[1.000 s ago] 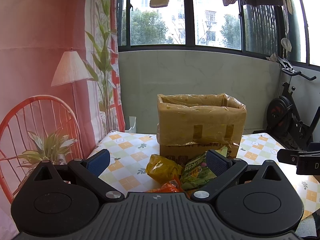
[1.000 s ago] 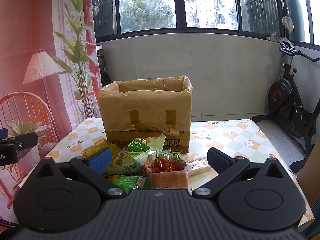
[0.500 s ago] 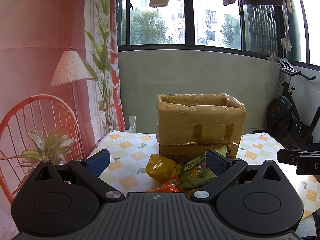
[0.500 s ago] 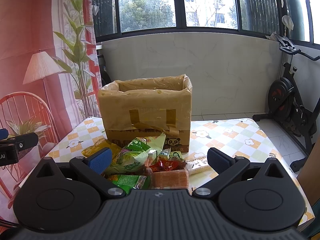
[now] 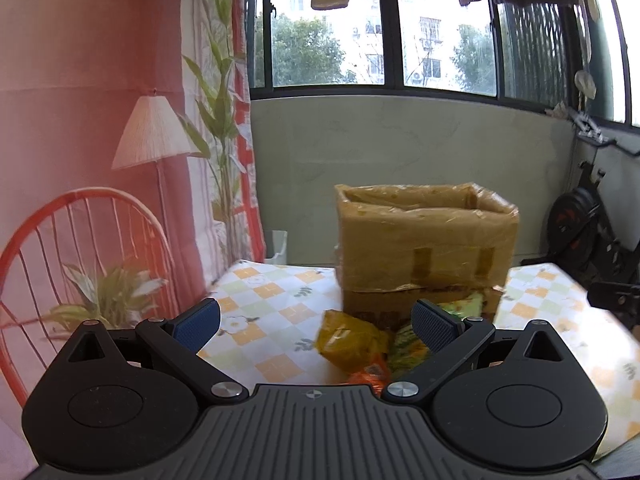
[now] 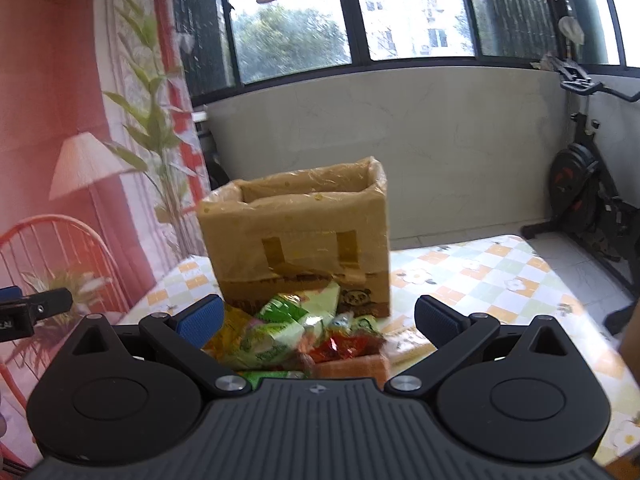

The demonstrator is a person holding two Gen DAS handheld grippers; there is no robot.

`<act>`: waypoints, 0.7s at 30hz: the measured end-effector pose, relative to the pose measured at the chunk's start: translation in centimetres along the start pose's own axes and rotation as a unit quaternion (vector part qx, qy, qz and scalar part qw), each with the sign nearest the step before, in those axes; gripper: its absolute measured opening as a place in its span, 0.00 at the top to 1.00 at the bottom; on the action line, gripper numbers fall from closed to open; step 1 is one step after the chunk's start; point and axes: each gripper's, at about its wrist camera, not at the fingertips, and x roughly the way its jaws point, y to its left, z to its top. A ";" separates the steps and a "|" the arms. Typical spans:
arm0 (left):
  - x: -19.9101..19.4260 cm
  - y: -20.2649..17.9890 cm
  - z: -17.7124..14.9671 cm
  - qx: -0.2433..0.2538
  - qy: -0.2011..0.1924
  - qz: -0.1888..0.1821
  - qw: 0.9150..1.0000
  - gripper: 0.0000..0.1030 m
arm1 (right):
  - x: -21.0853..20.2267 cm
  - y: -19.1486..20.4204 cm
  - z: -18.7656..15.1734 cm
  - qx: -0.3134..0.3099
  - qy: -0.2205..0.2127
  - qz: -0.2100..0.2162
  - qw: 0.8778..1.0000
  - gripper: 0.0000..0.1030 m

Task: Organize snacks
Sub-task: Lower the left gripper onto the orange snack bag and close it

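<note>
Both grippers empty, jaws spread wide: left gripper (image 5: 316,322), right gripper (image 6: 318,316). Snack pile (image 6: 304,332) sits just ahead of the right one, on the checked tablecloth (image 6: 480,280), touching the front of the cardboard box (image 6: 296,240). From the left view a yellow packet (image 5: 350,344) is nearest, orange one below it.

Risk: packets overlap and look slippery, so a pinch could grab two or slide off; a push fwd could shove the pile into the box wall. Box opening is high, w/ loose plastic liner at the rim that may snag a packet.

Beyond: exercise bike (image 6: 580,188) right, printed backdrop w/ lamp (image 5: 154,132) left, nothing blocking.
</note>
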 end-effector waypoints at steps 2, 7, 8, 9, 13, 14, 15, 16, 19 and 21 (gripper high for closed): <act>0.8 0.2 -0.2 0.001 0.006 0.002 1.000 0.01 | 1.1 0.1 0.0 -0.012 0.004 0.005 1.000 0.00; 3.8 0.8 -1.0 -0.007 0.023 -0.013 1.000 0.01 | 4.3 -0.1 -0.9 -0.026 0.023 -0.012 0.999 0.00; 4.6 0.8 -1.3 -0.009 0.029 -0.020 0.999 0.02 | 4.8 -0.2 -1.1 -0.025 0.026 -0.013 0.999 0.00; 5.5 0.8 -1.7 -0.010 0.038 -0.027 0.999 0.04 | 5.3 -0.2 -1.4 -0.025 0.027 -0.014 0.999 0.00; 9.2 0.3 -3.1 -0.015 0.089 -0.049 0.995 0.09 | 8.0 0.1 -2.4 -0.052 0.029 -0.031 0.998 0.00; 10.0 0.2 -3.5 -0.017 0.098 -0.053 0.994 0.09 | 8.5 0.2 -2.7 -0.060 0.028 -0.033 0.997 0.00; 10.6 0.0 -3.9 -0.018 0.104 -0.055 0.993 0.09 | 9.0 0.4 -3.0 -0.065 0.028 -0.035 0.997 0.00; 11.2 -0.1 -4.4 -0.017 0.108 -0.056 0.992 0.09 | 9.6 0.3 -3.4 -0.067 0.029 -0.036 0.997 0.00; 12.6 -0.1 -5.7 -0.024 0.120 -0.064 0.990 0.10 | 10.6 -0.1 -4.5 -0.056 0.036 -0.030 0.997 0.00; 13.4 0.1 -6.5 -0.039 0.134 -0.065 0.988 0.10 | 10.9 -0.4 -5.4 -0.047 0.043 -0.025 0.998 0.00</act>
